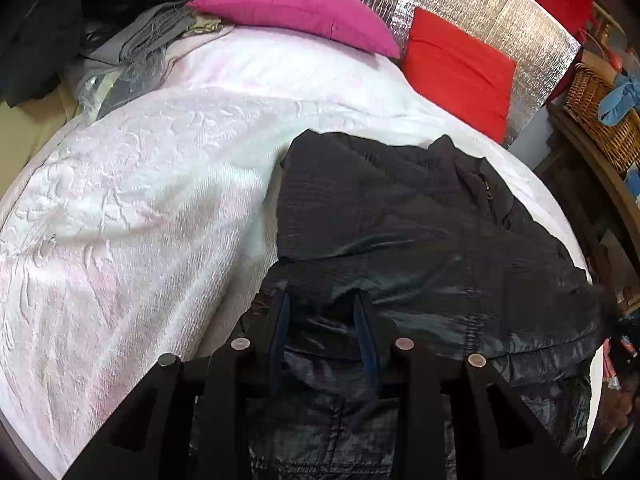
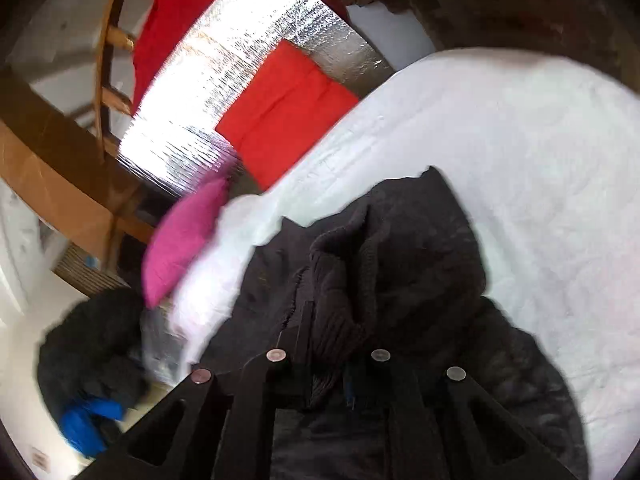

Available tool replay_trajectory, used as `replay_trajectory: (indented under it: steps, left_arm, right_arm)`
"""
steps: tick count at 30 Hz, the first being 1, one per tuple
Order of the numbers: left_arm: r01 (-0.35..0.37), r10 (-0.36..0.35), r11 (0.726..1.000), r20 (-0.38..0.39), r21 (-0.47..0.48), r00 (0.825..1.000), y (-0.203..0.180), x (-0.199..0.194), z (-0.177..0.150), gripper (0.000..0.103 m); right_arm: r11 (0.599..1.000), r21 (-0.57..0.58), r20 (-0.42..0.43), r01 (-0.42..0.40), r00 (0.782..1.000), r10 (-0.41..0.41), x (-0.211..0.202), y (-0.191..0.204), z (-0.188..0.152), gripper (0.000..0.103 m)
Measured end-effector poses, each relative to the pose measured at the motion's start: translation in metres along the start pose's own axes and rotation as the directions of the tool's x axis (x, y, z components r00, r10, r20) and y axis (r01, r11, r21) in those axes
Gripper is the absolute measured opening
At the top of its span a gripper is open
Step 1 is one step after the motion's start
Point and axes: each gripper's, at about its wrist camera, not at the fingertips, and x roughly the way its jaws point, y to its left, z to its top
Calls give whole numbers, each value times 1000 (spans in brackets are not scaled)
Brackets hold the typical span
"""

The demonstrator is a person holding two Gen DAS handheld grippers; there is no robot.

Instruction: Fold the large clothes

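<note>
A large black shiny padded jacket (image 1: 420, 216) lies on the white bedspread (image 1: 140, 184), partly folded over itself. My left gripper (image 1: 322, 300) hovers right over its near edge, fingers apart with jacket fabric between them; no grip shows. In the right wrist view the jacket (image 2: 420, 248) bunches up in front of my right gripper (image 2: 334, 328). Its ribbed collar or cuff (image 2: 340, 292) sits between the fingers, which look closed on it. The view is blurred by motion.
A pink pillow (image 1: 296, 12) and a red cushion (image 1: 460, 68) lie at the bed's head against a silver foil panel (image 1: 500, 12). A wicker basket (image 1: 600, 116) stands on a wooden shelf to the right. Grey and dark clothes (image 1: 140, 36) pile at the left.
</note>
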Motion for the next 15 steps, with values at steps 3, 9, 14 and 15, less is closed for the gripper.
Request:
replay_trajectory:
  steps: [3, 9, 14, 15]
  left_arm:
    - [-8, 8, 1000, -9, 7, 1000, -3, 2, 0, 43]
    - [105, -103, 992, 26, -66, 994, 11, -13, 8, 76]
    - [191, -181, 968, 73, -164, 981, 40, -24, 19, 77]
    - [197, -186, 963, 75, -182, 980, 46, -23, 21, 77]
  right_arm:
    - [996, 32, -91, 85, 993, -81, 12, -18, -2, 15]
    - [995, 102, -94, 0, 996, 9, -3, -31, 20, 21]
    - [993, 118, 81, 33, 996, -42, -26, -43, 35, 95]
    - [993, 113, 85, 38, 995, -48, -25, -45, 37, 95]
